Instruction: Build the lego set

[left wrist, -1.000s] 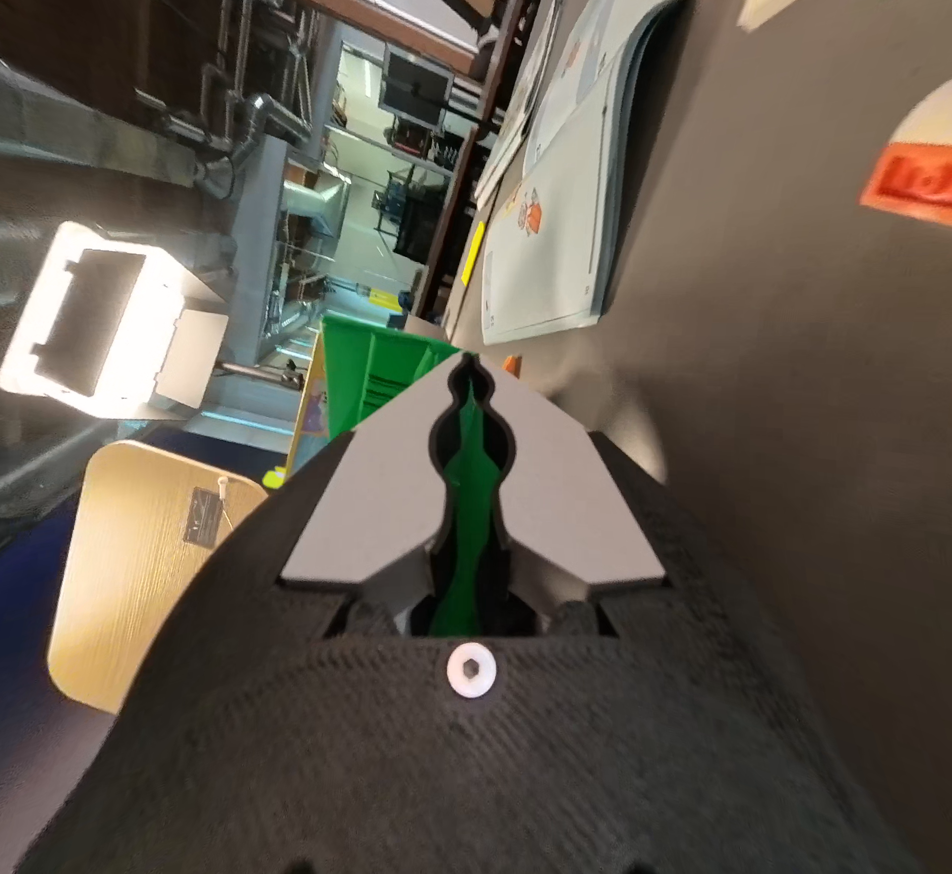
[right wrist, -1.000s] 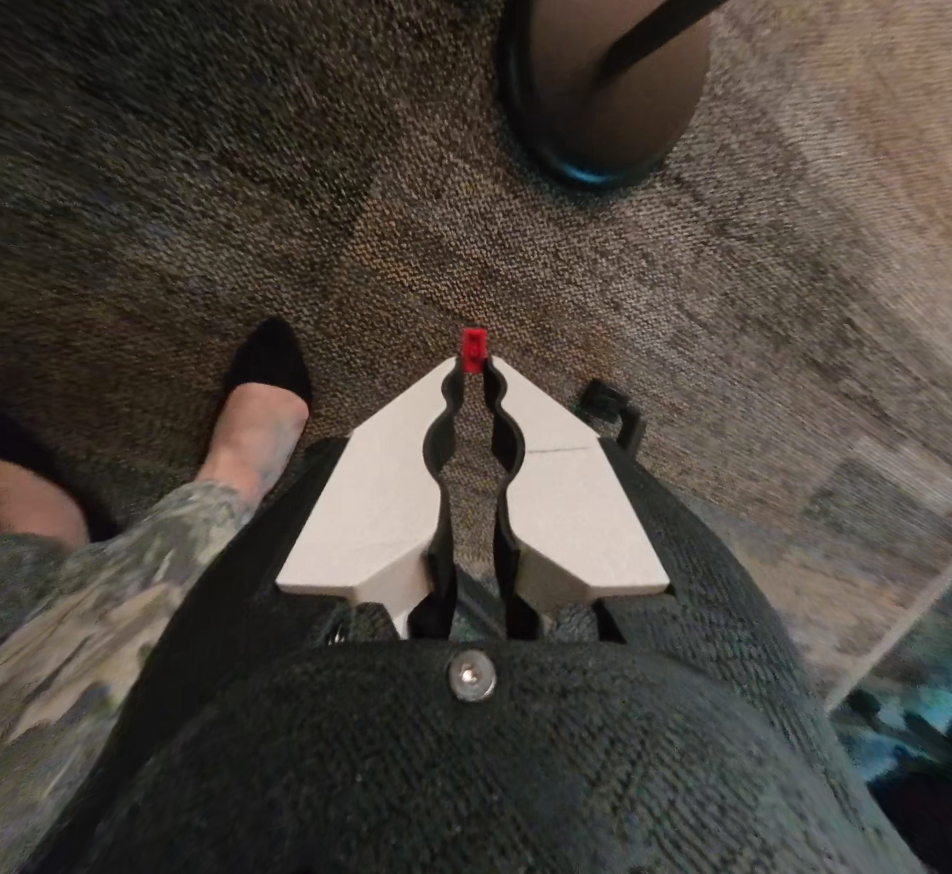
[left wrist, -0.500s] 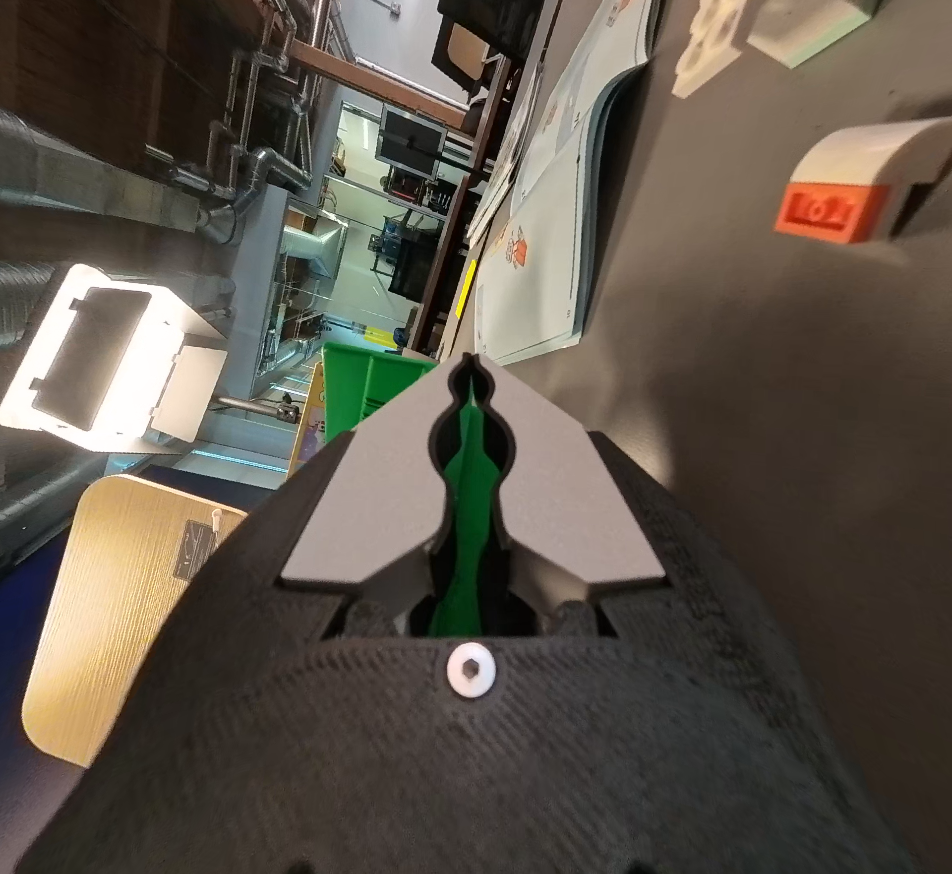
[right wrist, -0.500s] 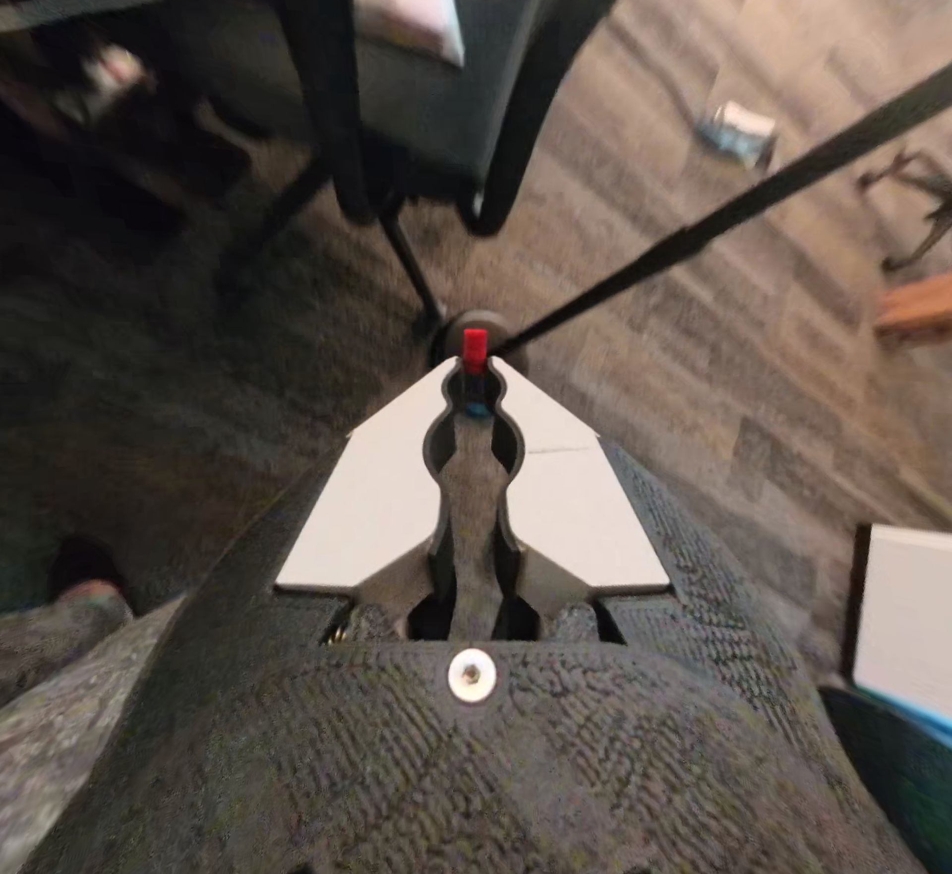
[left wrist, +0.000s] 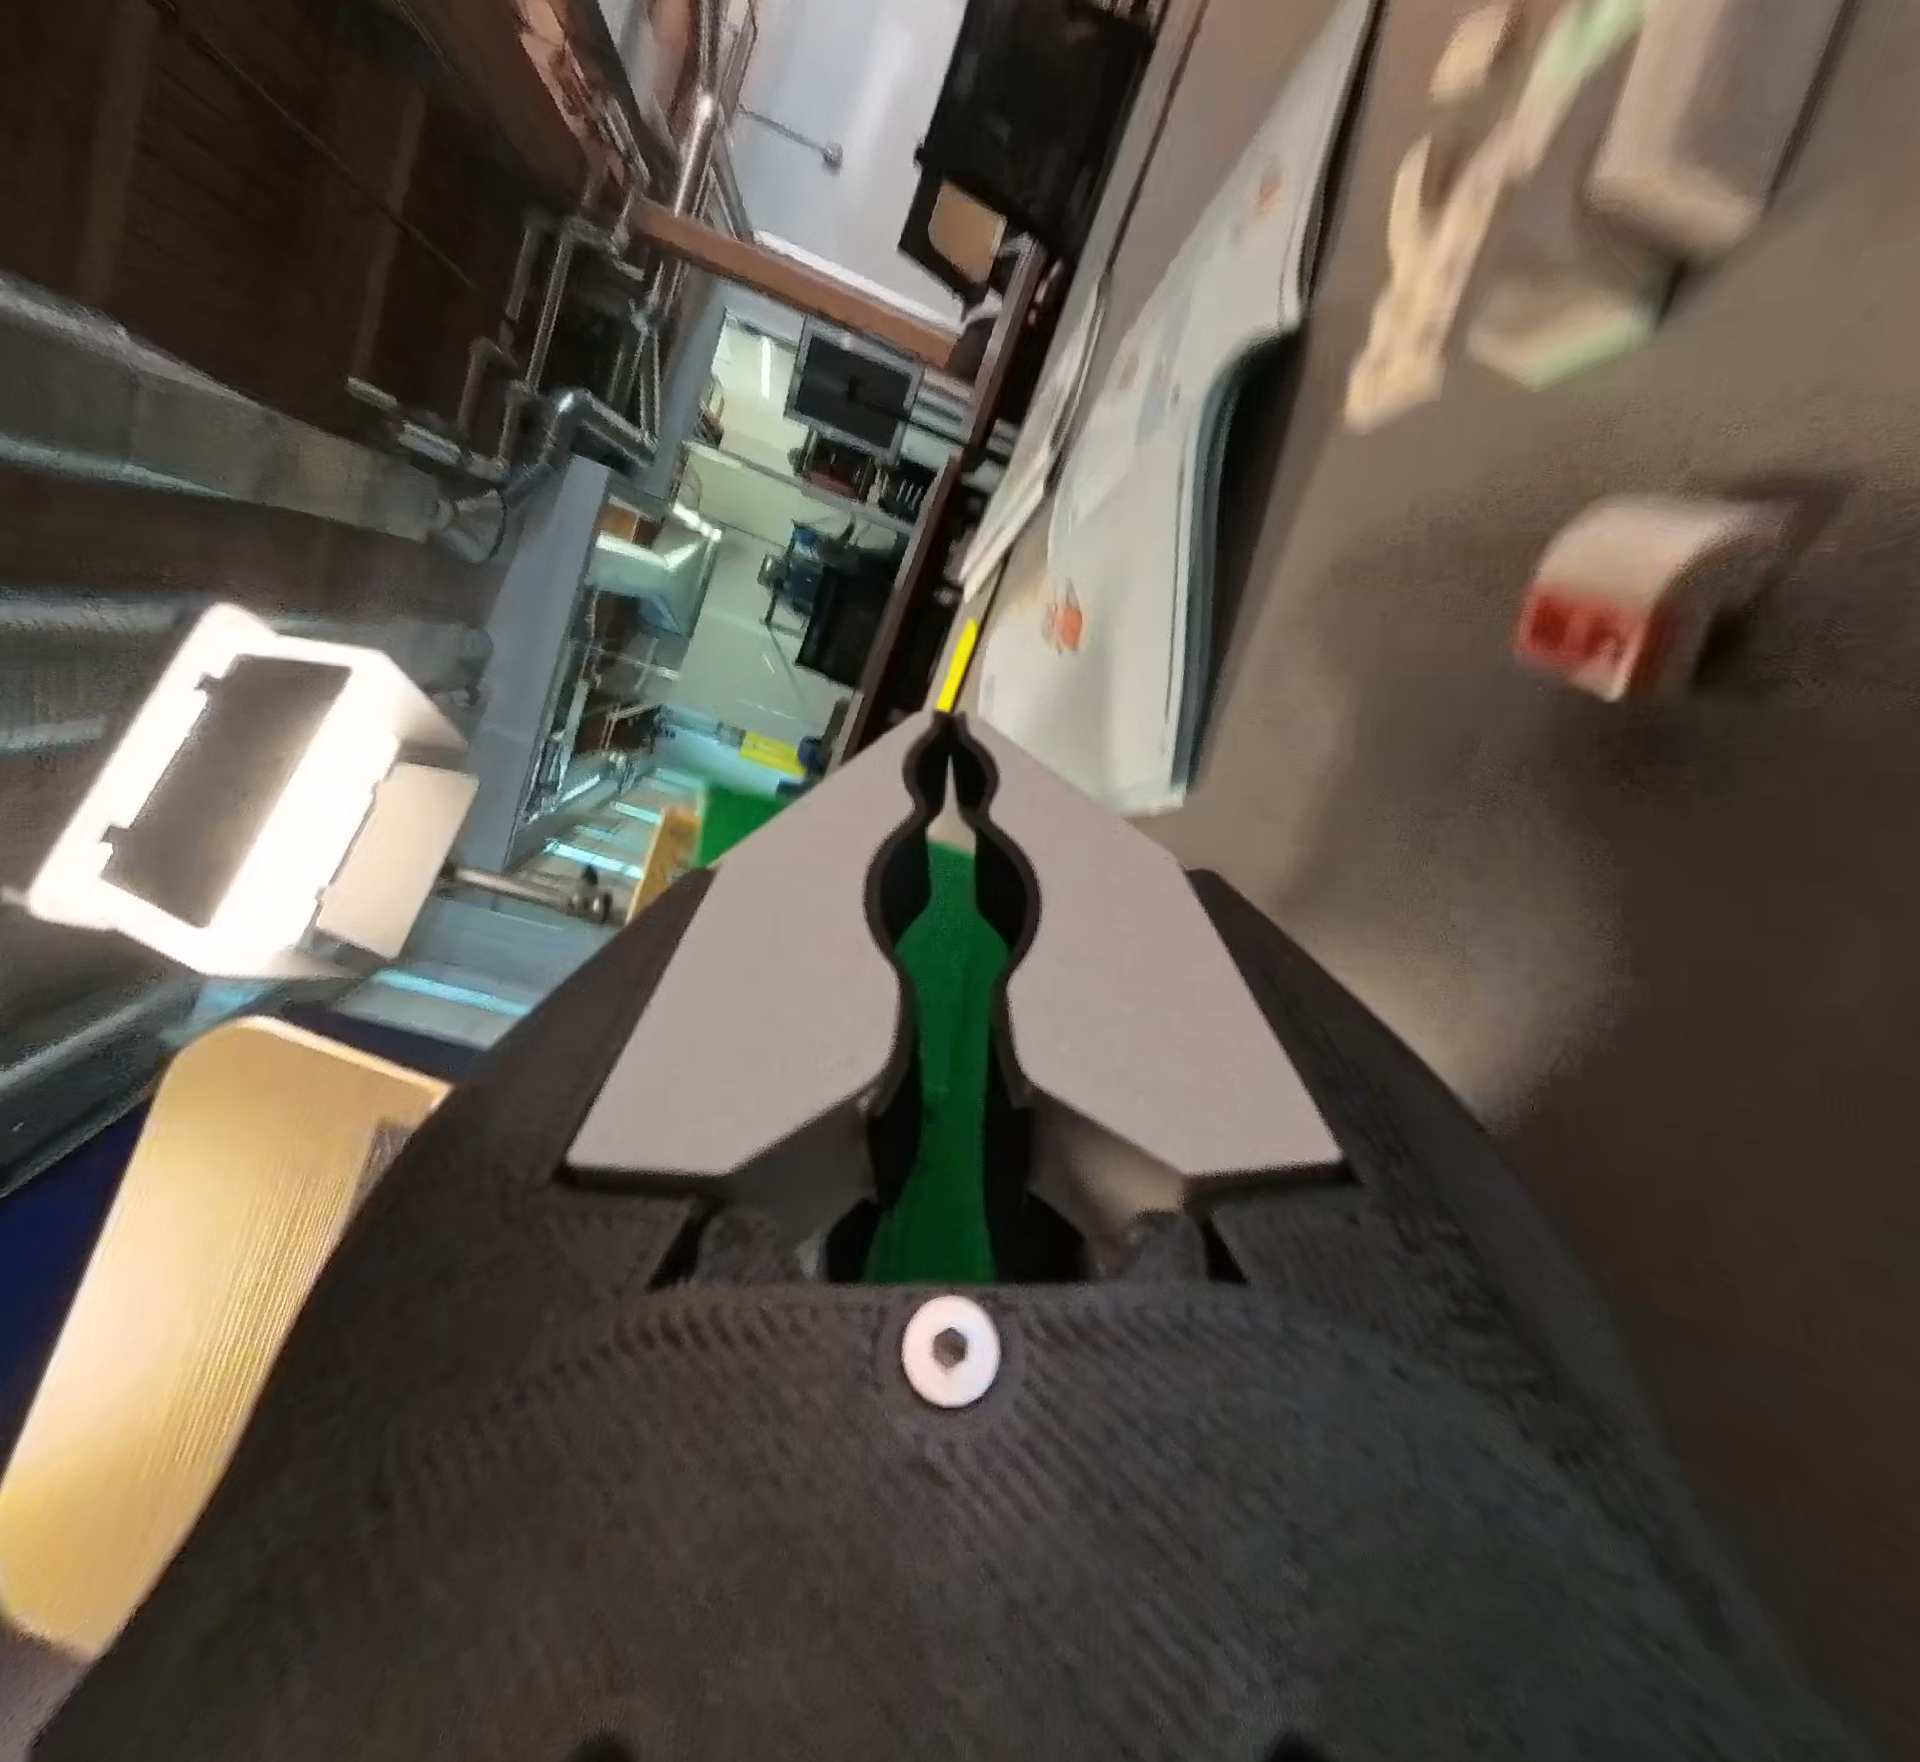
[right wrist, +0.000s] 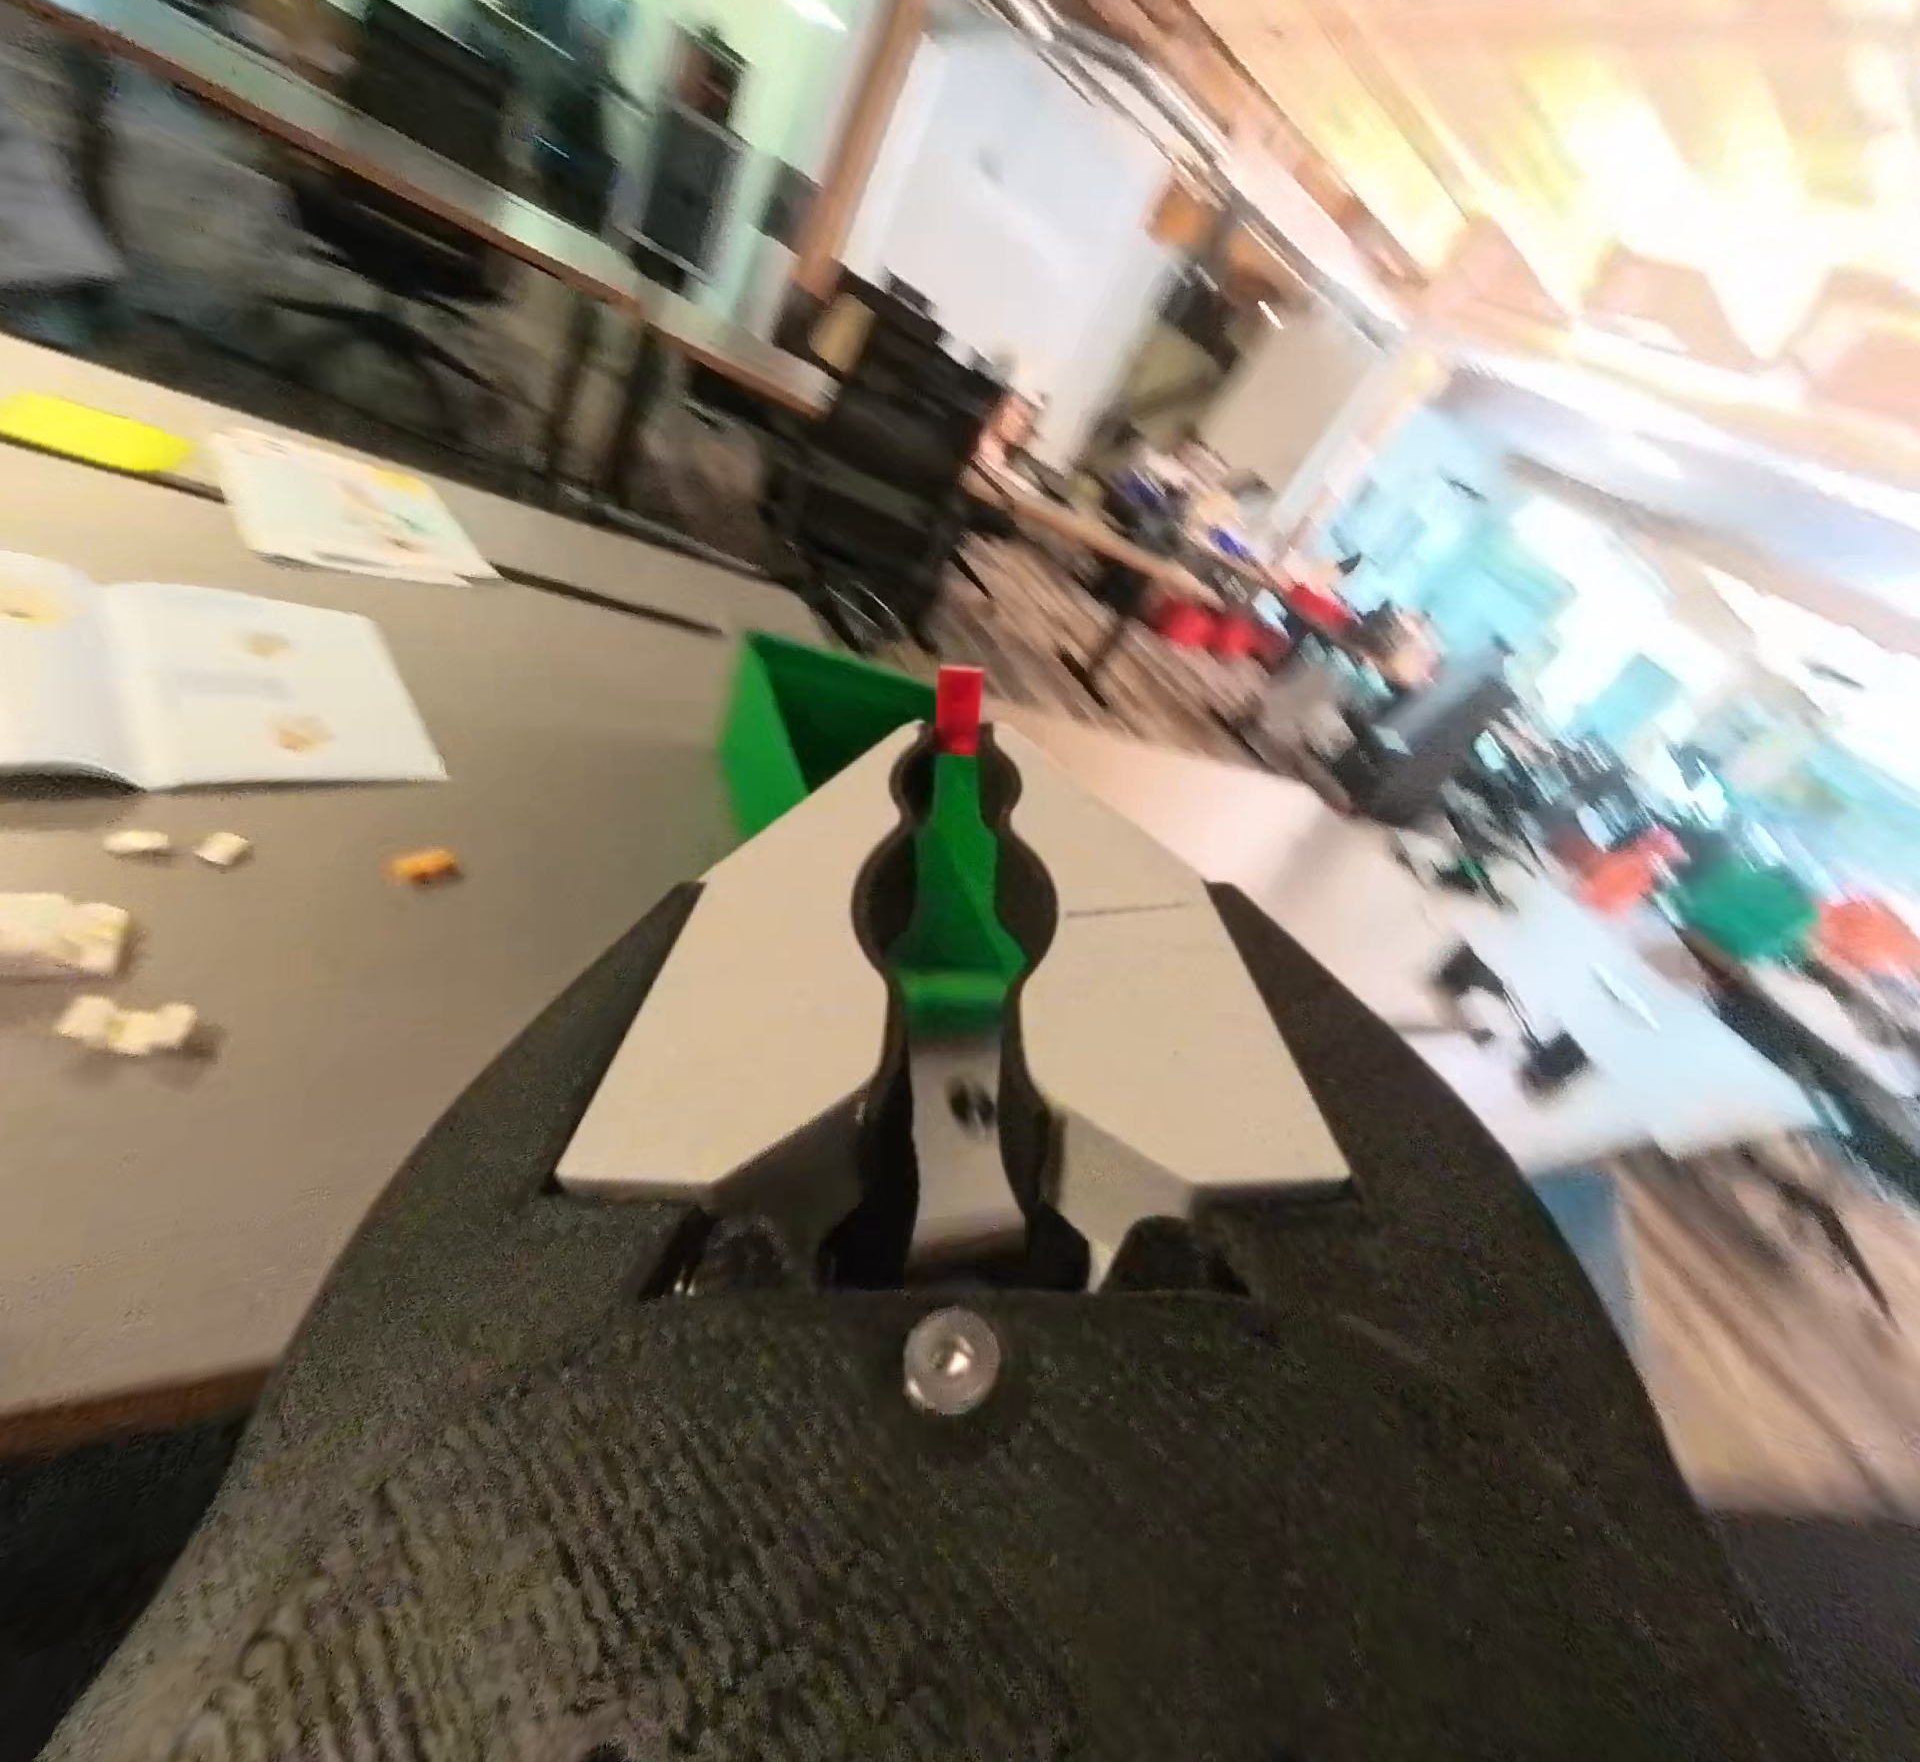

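Right wrist view: right tongs (right wrist: 957, 723) pinch small red brick (right wrist: 958, 707) | left tongs (left wrist: 943, 720) closed, empty

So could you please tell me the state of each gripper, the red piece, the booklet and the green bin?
Left gripper: shut, empty.
Right gripper: shut on red piece.
Red piece: upright at the fingertips, off the table.
Booklet: open, flat on table.
Green bin: open-topped, contents hidden.
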Demonstrator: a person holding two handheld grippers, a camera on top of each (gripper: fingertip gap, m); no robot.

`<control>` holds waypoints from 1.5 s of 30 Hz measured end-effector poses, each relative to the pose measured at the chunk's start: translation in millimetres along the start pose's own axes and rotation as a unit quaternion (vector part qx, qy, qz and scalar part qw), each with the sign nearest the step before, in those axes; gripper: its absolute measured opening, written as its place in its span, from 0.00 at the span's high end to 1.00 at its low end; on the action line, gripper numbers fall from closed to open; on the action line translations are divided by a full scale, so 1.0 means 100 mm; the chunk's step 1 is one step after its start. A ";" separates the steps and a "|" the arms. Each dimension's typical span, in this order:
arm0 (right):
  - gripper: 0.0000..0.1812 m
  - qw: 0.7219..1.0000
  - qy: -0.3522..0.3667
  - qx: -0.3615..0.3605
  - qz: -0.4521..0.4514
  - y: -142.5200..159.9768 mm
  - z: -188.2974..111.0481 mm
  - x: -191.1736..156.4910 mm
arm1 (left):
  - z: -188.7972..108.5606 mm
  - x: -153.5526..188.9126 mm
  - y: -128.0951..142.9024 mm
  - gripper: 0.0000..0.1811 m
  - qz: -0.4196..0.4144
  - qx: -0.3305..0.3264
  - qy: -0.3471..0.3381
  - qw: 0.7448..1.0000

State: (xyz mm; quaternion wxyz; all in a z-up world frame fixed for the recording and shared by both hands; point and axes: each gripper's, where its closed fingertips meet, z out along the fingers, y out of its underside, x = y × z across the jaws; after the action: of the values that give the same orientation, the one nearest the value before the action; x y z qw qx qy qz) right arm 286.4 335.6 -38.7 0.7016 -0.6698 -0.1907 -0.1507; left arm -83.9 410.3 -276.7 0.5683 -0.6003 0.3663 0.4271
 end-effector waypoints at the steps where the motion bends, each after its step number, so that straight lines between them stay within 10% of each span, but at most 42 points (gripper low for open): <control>1: 0.97 0.999 -0.038 0.027 -0.015 -0.13 0.22 -0.19 | -0.05 -0.09 -0.15 1.00 -0.015 0.015 0.002 1.000; 5: 0.97 0.980 -0.170 0.105 -0.021 -0.53 0.92 -0.89 | -0.16 -0.38 -0.54 1.00 -0.096 -0.001 0.042 0.994; 15: 0.97 0.896 -0.411 0.165 0.016 -0.97 1.64 -2.25 | -0.01 -0.94 -0.26 1.00 -0.239 -0.147 0.025 0.960; 23: 0.97 0.772 -0.623 0.127 0.003 -1.01 1.28 -3.46 | -0.58 -1.64 0.20 1.00 -0.421 -0.237 -0.063 0.873; 31: 0.96 0.659 -0.738 0.109 -0.097 -1.07 0.60 -4.65 | -1.76 -2.09 0.69 0.98 -0.381 -0.333 -0.182 0.843; 38: 0.90 0.646 -0.738 -0.001 -0.197 -0.71 0.59 -5.41 | -2.39 -2.07 0.89 0.95 -0.427 -0.369 -0.223 0.795; 45: 0.66 0.678 -0.706 -0.067 -0.194 -0.54 0.78 -5.50 | -2.13 -2.07 0.96 0.92 -0.393 -0.342 -0.161 0.838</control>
State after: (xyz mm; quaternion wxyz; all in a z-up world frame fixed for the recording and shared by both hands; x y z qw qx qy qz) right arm -228.9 386.1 -246.8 0.2670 -0.5704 -0.7444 0.2219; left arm -227.8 180.4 -121.6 0.4984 -0.7725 -0.1664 0.3565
